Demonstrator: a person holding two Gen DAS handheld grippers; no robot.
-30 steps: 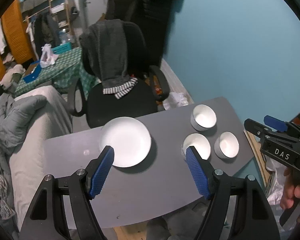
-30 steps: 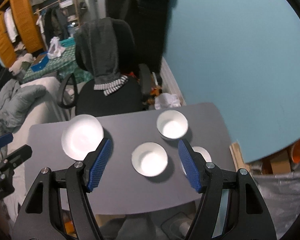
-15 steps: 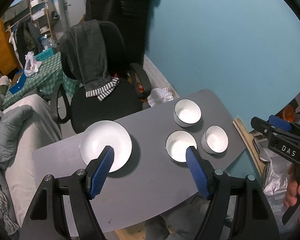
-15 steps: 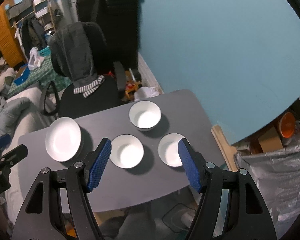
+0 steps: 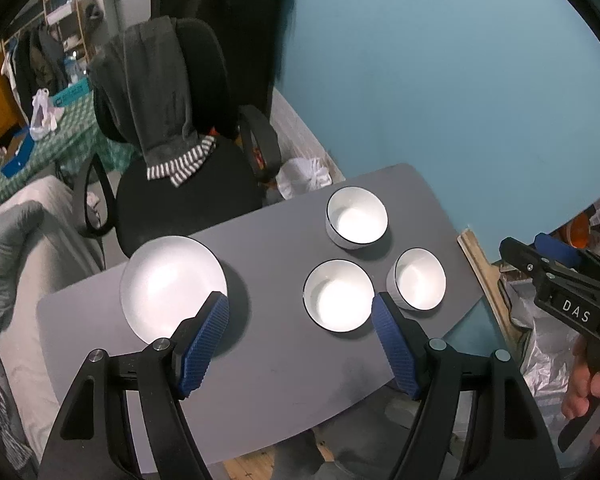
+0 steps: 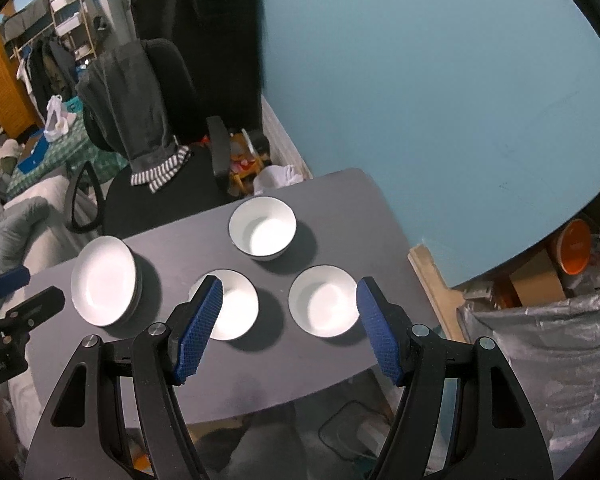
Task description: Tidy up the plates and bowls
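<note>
— Jaws first: how do they stand in the left wrist view?
— Spread wide and holding nothing. The left gripper (image 5: 300,320) hangs above the grey counter (image 5: 284,364), touching no dish.
— And the dishes there?
— A white plate (image 5: 172,284) lies at about 9 o'clock of the counter's middle, its near edge partly behind the left blue pad. Three white bowls sit apart from one another on the other side: a near bowl (image 5: 338,294) at about 3 o'clock, a far bowl (image 5: 357,218) at 1 o'clock, and a right bowl (image 5: 419,279) near the counter's edge at 3 o'clock. The right gripper (image 5: 556,264) shows at the frame's 3 o'clock, off the counter, in a hand (image 5: 590,392).
— Now the right wrist view?
— Jaws again released, nothing between them. The right gripper (image 6: 290,320) hovers over the counter (image 6: 260,372). The right bowl (image 6: 323,301) is seen in the gap, the near bowl (image 6: 234,305) partly behind the left pad, the far bowl (image 6: 262,227) at 12 o'clock. The plate (image 6: 102,282) sits at 9 o'clock; it looks like a stack. A black office chair (image 6: 160,184) stands beyond.
</note>
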